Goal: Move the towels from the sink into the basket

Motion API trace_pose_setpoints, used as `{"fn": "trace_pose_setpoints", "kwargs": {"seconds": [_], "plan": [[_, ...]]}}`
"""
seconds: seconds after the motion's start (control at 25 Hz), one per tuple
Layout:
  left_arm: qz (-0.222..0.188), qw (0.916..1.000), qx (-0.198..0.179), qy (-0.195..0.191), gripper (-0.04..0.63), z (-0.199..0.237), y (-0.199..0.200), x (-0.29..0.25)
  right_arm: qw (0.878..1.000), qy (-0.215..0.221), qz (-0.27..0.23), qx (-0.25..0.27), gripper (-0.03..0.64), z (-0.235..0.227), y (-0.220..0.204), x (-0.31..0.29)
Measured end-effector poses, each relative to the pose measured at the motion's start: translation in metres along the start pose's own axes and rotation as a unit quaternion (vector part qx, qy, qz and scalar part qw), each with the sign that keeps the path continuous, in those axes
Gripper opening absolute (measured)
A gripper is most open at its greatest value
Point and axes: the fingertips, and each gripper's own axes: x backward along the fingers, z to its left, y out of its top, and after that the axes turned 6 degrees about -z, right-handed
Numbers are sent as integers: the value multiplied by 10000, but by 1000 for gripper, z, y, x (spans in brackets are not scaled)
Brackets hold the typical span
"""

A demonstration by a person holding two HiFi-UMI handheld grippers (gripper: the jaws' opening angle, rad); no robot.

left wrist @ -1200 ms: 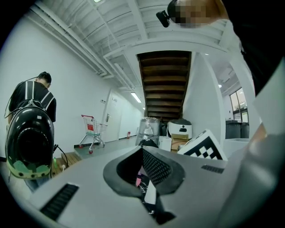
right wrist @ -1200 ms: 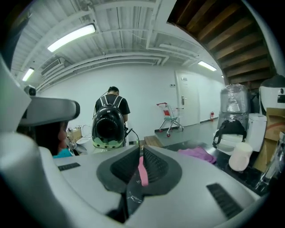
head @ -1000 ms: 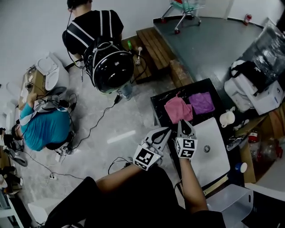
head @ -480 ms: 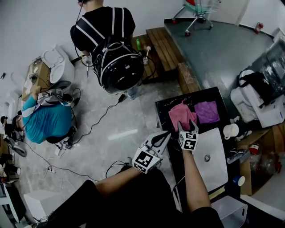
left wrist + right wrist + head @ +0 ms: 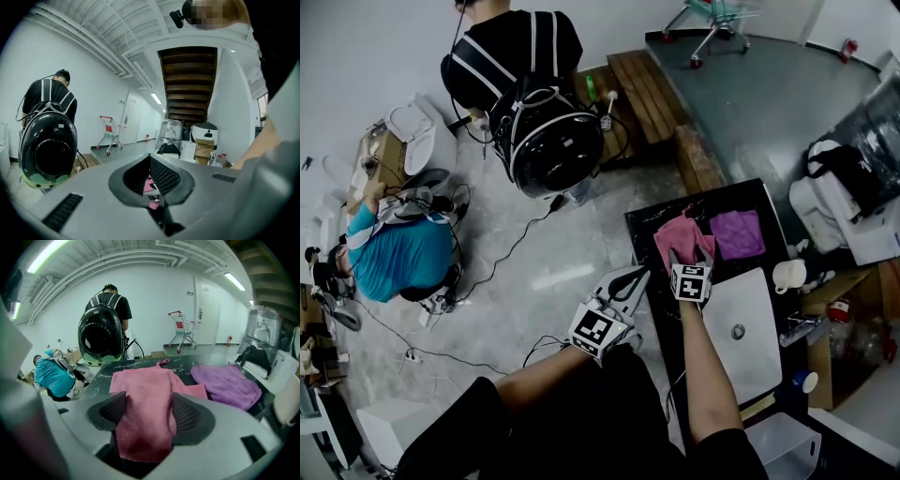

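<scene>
The right gripper (image 5: 689, 259) reaches over the far end of a dark surface (image 5: 643, 228), fingers spreading apart with a pink towel (image 5: 680, 234) lying loose between them. A purple towel (image 5: 738, 232) lies just right of it. The white sink (image 5: 742, 349), nearer, looks empty. No basket is identifiable. The left gripper (image 5: 628, 279) hangs left of the surface, fingers pressed together, empty.
</scene>
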Motion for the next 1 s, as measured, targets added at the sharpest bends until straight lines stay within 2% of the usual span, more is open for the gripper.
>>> {"fn": "trace_pose_setpoints", "kwargs": {"seconds": [0.08,0.16,0.28,0.32,0.48,0.68,1.0], "plan": [[24,10000,-3,-12,2,-1,-1,-1,10000,-13,67,-16,316,-1,0,-3],[40,10000,34,-48,2,-4,-3,-1,9998,59,152,94,288,3,0,-3],[-30,9998,76,-177,3,-12,1,4,9980,285,242,503,143,20,2,-1],[-60,9997,69,-215,2,-13,3,7,9974,329,263,577,116,26,3,0],[-117,9995,33,-278,2,-16,4,19,9986,283,125,425,101,24,1,0],[-122,9993,154,-310,2,-7,0,41,9995,-45,-187,242,95,27,9,21],[-226,9960,167,-854,2,5,14,79,9954,-741,-605,-114,94,48,24,75]]}}
